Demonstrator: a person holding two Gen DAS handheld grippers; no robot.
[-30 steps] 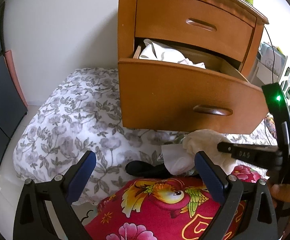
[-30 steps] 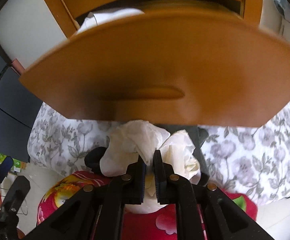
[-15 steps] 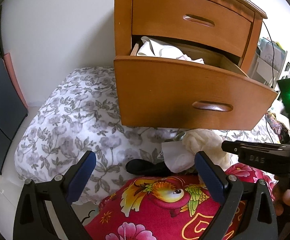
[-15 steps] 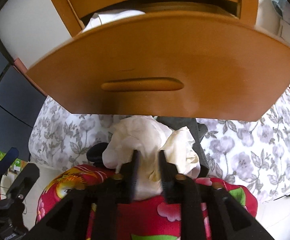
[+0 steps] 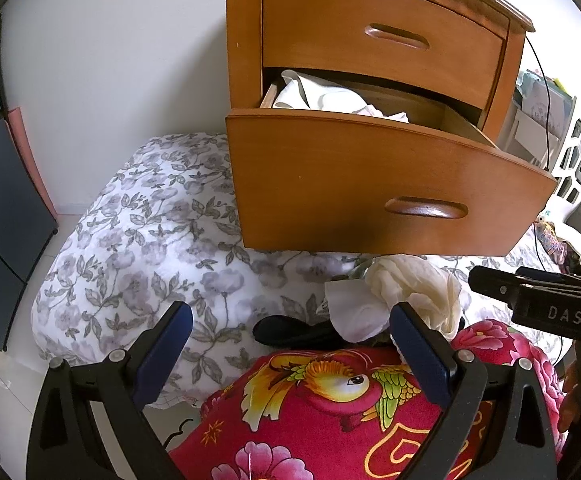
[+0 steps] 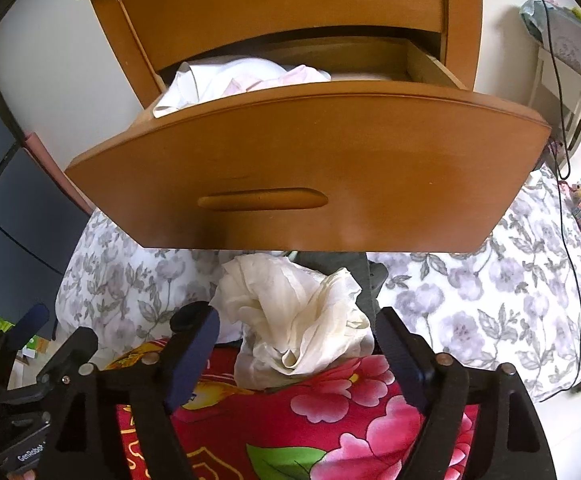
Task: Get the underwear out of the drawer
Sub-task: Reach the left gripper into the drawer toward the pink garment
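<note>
Right tool [image 6: 296, 344] has just been opening, jaws now wide, holding nothing; the crumpled cream cotton underwear [image 6: 296, 316], released below the open wooden drawer [image 6: 310, 168], looks soft and light, easiest pinched at a raised fold.

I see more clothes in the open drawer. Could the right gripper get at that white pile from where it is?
Probably yes: the right gripper is open and empty, the drawer is pulled out, and the white clothes lie uncovered above its front.

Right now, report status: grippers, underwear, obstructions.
Left gripper open, empty. Right gripper jaws just opened, clear of cream underwear lying on red floral cloth. Lower drawer open, more white garments inside. Nothing blocking.
</note>
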